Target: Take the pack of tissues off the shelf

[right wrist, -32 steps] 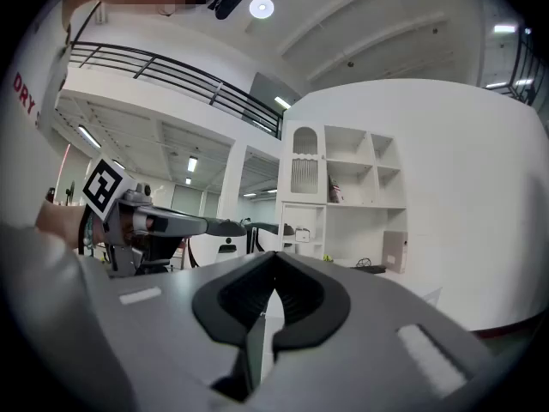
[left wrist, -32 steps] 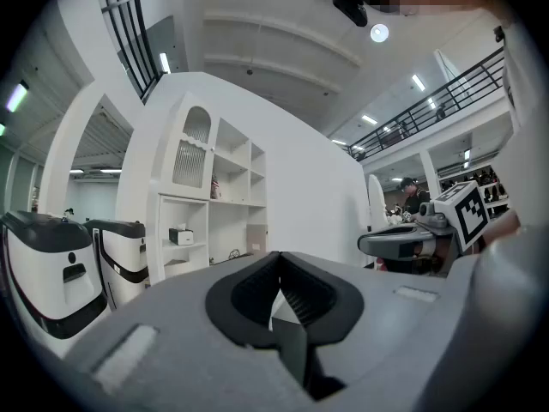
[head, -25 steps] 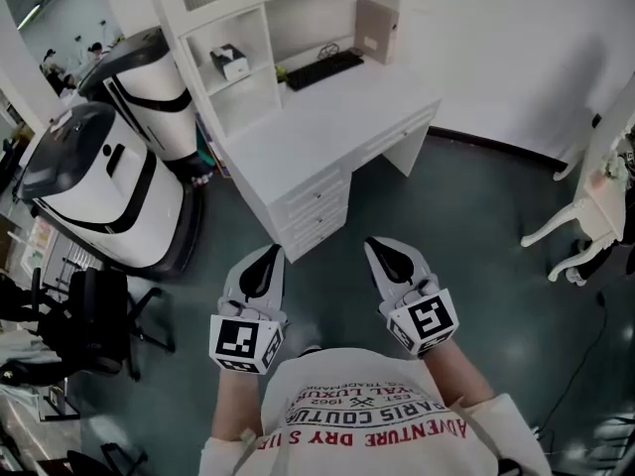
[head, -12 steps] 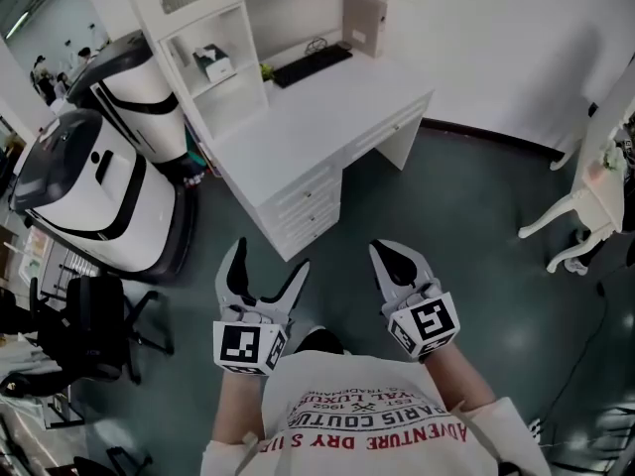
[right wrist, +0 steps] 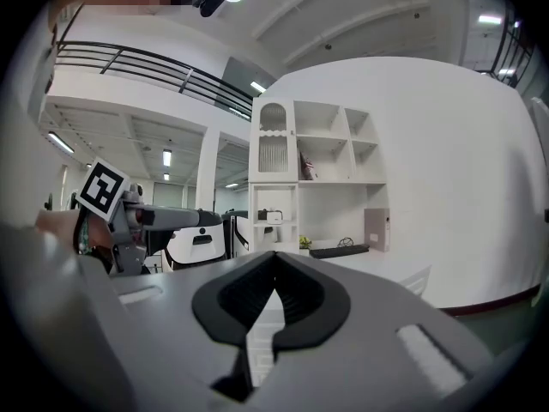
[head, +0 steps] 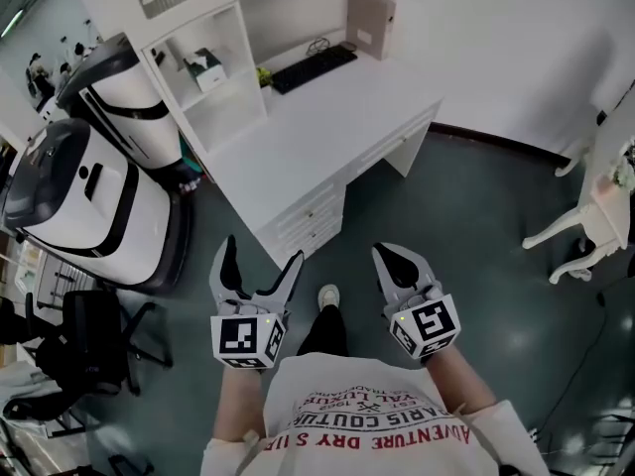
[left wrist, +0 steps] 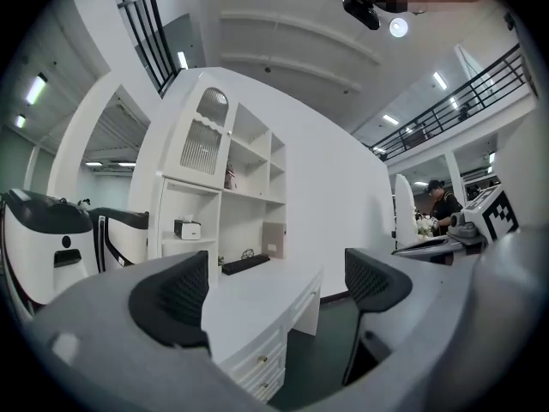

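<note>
Far left of the head view, two big white-and-black rounded machines [head: 84, 191] are parked on the dark floor, with a black office chair [head: 94, 335] below them. Next over is the white shelf [head: 250, 48] that rises off the left end of the white desk [head: 327, 132]. The pack of tissues [head: 203, 67] sits in an open cubby of that shelf, well apart from both tools (looks like a dark-and-white box, but it's too small here to be sure).

At the back of the desktop there's a small green plant [head: 264, 75], a black keyboard [head: 315, 68] and a beige upright box [head: 369, 23] against the wall of the hutch.

Down near the person, the left gripper [head: 262, 256] hangs over the floor just in front of the desk drawers. Its jaws are spreading apart with nothing between them. The right gripper [head: 389, 258] is beside it, jaws pressed together and empty. A white shoe [head: 325, 294] peeks out between the two. Far right stands a white chair with curved legs [head: 580, 221].
</note>
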The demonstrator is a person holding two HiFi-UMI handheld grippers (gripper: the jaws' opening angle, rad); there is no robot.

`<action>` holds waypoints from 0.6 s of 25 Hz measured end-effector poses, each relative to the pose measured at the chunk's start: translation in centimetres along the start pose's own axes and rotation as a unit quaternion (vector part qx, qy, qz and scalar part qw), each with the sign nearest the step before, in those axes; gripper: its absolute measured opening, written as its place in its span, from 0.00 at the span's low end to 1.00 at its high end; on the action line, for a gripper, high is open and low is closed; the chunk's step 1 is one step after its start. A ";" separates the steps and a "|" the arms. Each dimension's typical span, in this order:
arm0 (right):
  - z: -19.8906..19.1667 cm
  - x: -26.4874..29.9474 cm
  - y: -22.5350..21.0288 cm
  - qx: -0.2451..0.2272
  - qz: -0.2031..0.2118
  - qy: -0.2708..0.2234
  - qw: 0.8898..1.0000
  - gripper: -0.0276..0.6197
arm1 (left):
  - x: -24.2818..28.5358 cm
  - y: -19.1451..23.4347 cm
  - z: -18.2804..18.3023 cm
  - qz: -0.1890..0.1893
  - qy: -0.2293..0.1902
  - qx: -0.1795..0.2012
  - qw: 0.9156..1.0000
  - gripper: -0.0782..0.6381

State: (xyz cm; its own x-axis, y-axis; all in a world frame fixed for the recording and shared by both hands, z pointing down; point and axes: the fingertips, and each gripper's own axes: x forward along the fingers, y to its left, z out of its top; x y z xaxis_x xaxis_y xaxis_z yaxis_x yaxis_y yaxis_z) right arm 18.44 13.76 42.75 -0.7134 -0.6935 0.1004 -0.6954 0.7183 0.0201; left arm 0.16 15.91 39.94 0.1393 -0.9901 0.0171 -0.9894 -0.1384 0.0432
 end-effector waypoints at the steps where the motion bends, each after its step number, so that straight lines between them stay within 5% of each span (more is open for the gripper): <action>1: 0.2 1.4 -0.8 -0.002 0.002 0.001 1.000 0.04 | 1.5 0.8 0.2 0.005 -0.001 0.000 1.000 0.81; 15: 6.0 26.1 -10.0 -0.024 0.038 -0.010 0.999 0.04 | 22.0 14.5 3.3 0.037 -0.013 0.003 0.999 0.81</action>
State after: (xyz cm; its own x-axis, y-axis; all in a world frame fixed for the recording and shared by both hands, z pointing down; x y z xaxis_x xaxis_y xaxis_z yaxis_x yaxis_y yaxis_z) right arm 6.32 -11.87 39.23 -0.7663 -0.6371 0.0826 -0.6343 0.7707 0.0603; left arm -11.26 -7.99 37.68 0.0648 -0.9979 -0.0056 -0.9972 -0.0650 0.0368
